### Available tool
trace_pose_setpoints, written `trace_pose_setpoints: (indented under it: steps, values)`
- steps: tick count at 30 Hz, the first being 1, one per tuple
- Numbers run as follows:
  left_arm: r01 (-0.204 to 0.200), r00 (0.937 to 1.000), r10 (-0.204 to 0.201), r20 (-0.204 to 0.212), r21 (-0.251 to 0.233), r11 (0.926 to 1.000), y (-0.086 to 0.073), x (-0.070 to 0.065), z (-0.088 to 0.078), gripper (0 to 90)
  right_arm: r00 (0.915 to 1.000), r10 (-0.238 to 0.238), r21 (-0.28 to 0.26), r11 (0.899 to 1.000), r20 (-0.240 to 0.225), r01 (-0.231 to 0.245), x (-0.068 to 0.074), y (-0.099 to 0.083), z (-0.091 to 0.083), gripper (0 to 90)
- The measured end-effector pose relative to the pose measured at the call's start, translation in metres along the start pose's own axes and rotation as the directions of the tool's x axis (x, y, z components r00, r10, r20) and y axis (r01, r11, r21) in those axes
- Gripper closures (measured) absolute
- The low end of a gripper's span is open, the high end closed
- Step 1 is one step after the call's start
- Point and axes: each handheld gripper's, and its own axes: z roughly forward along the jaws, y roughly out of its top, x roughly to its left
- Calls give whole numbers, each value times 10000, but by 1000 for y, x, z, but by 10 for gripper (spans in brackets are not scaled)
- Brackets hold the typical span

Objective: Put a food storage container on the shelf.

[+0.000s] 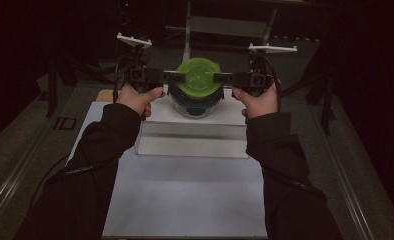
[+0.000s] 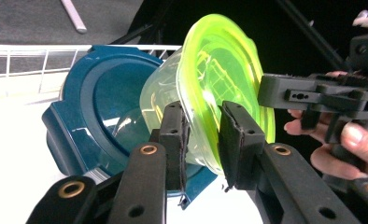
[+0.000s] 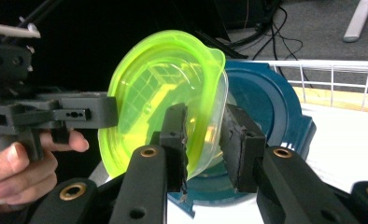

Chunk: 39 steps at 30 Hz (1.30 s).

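In the high view, the green bowl (image 1: 199,76) sits in the upper middle of the frame, stacked over a clear container (image 1: 195,107) and a dark blue lid (image 1: 185,102) at the far edge of the white counter (image 1: 185,195). The left gripper (image 1: 172,77) comes in from the left and the right gripper (image 1: 222,77) from the right, level with each other, each meeting the bowl's rim on its own side. A grey metal block (image 1: 192,138) lies on the counter just below the bowl, between the person's two sleeves.

In the left gripper view, the bowl's rim (image 2: 205,140) passes between the two black jaws at the lower middle of the frame. The left pad lies against the bowl's outer wall, while a narrow gap shows between the rim and the right pad, so the hold looks loosened rather than clenched. The blue lid (image 2: 86,107) stands behind the bowl at the left.

In the right gripper view, the rim (image 3: 203,135) again runs between the jaws at the lower middle, with a gap beside the right pad; this gripper too looks released around the rim. The blue lid (image 3: 271,107) lies behind at the right.
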Motion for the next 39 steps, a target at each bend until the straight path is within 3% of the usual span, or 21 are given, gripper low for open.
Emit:
trace_pose_setpoints:
  steps: [7,9,16,19,22,24,25,26,28,31,33,34,36,38,39]
  values:
    - [240,9996,-232,185,-479,9986,2,8,7,654,9994,173,-68,9998,293,-171,-9,10,11,694]
    - [186,9998,-181,104,-540,9984,4,9,8,644,9988,110,-71,9999,477,-107,-9,12,13,693]
    - [142,9998,-153,-146,-721,9973,5,11,11,601,9982,356,-170,9992,481,-349,-13,15,19,658]
    - [-101,9996,85,-257,-659,9978,6,9,12,581,9979,411,-199,9990,503,-401,-14,15,19,643]
    - [-377,9989,361,-286,-557,9977,9,5,12,466,9980,249,-358,9991,589,-228,-13,16,19,504]
    - [-517,9981,498,-351,-551,9971,10,3,11,431,9975,127,-408,9991,701,-98,-12,16,18,499]
    - [-800,9968,799,-32,-663,9946,11,3,9,431,9975,99,-437,9990,693,-68,-11,17,18,479]
    - [-978,9951,988,88,-791,9921,12,2,7,329,9980,108,-500,9987,624,-77,-11,17,17,429]
    - [-1176,9926,1200,163,-1044,9876,12,0,4,307,9985,4,-547,9985,556,27,-10,18,15,394]
    - [-1279,9917,1284,-36,-1231,9841,12,0,1,241,9989,-76,-638,9979,458,105,-8,18,11,343]
    - [-1327,9909,1347,51,-1386,9814,11,2,-1,232,9992,-117,-682,9976,372,142,-7,18,10,318]
    - [-1415,9895,1442,74,-1492,9786,9,2,-2,171,9994,-260,-654,9975,215,274,-7,17,8,287]
    - [-1481,9884,1515,112,-1512,9773,8,2,-2,139,9995,-300,-666,9973,66,304,-6,16,7,270]
    - [-1846,9818,1899,97,-1902,9642,1,0,-8,118,9989,-389,-631,9973,-248,373,-6,13,4,220]
    - [-1935,9796,2005,164,-1965,9612,-1,-1,-10,80,9984,-458,-641,9970,-327,437,-6,11,2,216]
